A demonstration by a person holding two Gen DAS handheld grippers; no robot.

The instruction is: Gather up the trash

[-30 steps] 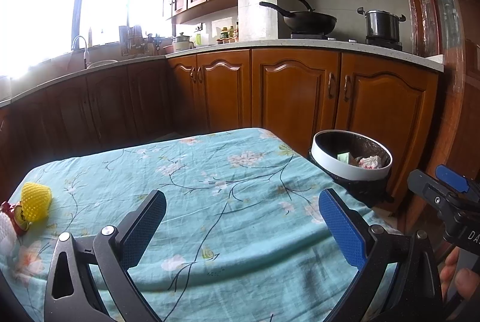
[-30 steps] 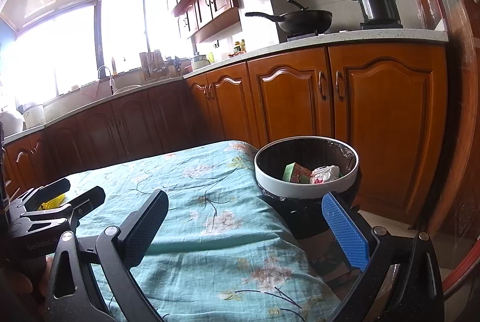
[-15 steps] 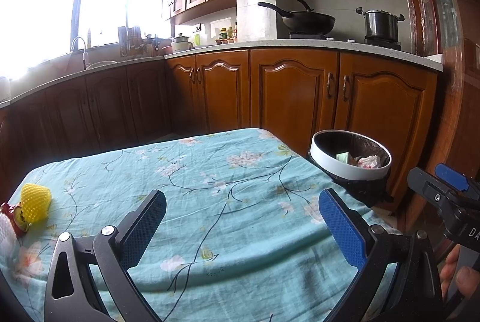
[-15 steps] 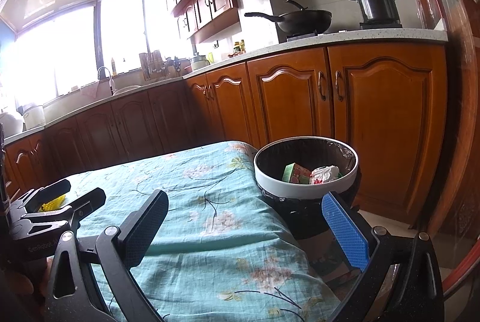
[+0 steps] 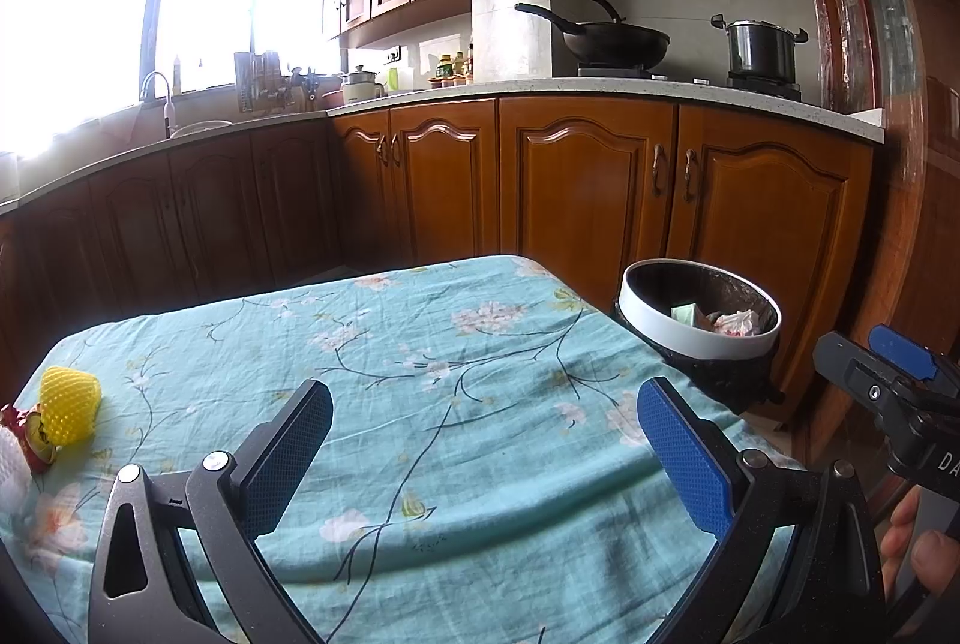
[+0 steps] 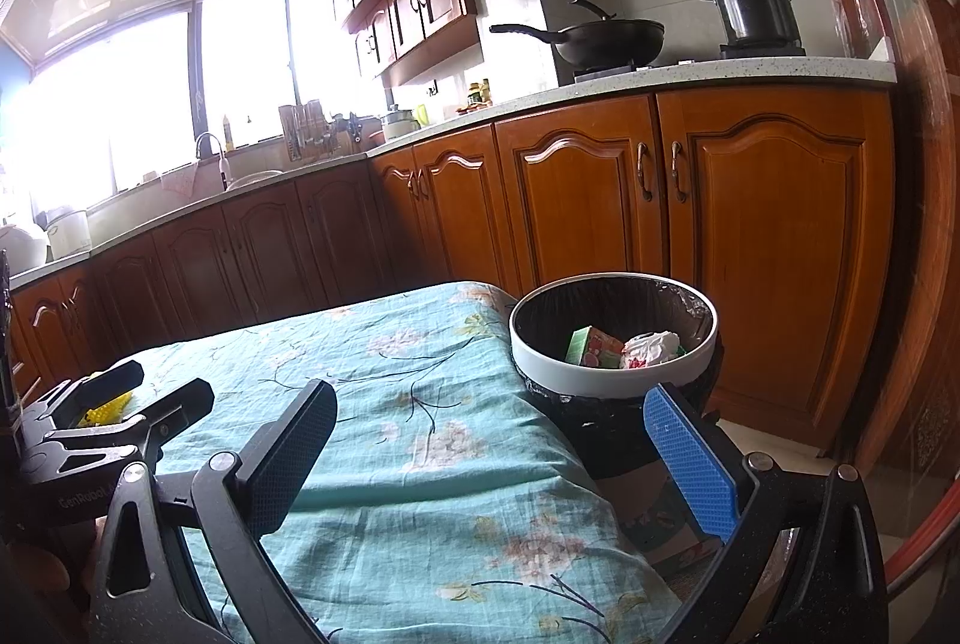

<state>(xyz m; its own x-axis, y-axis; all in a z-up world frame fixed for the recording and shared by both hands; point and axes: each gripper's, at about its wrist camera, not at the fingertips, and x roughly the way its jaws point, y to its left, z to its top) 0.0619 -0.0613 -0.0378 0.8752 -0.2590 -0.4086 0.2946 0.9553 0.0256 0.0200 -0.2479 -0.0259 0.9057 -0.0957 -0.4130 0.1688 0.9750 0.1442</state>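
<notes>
A white-rimmed trash bin (image 5: pixel 702 341) with a black liner stands at the table's right edge; it also shows in the right wrist view (image 6: pixel 600 380). A green carton (image 6: pixel 591 347) and a crumpled white wrapper (image 6: pixel 651 347) lie inside it. A yellow foam fruit net (image 5: pixel 69 404) and a red wrapper (image 5: pixel 30 434) lie at the table's left edge. My left gripper (image 5: pixel 480 440) is open and empty above the tablecloth. My right gripper (image 6: pixel 492 449) is open and empty, near the bin.
The table wears a teal floral cloth (image 5: pixel 420 374). Wooden kitchen cabinets (image 5: pixel 588 182) run behind it, with a wok (image 5: pixel 618 41) and a pot (image 5: pixel 759 47) on the stove. A wooden door frame (image 6: pixel 918 224) stands to the right.
</notes>
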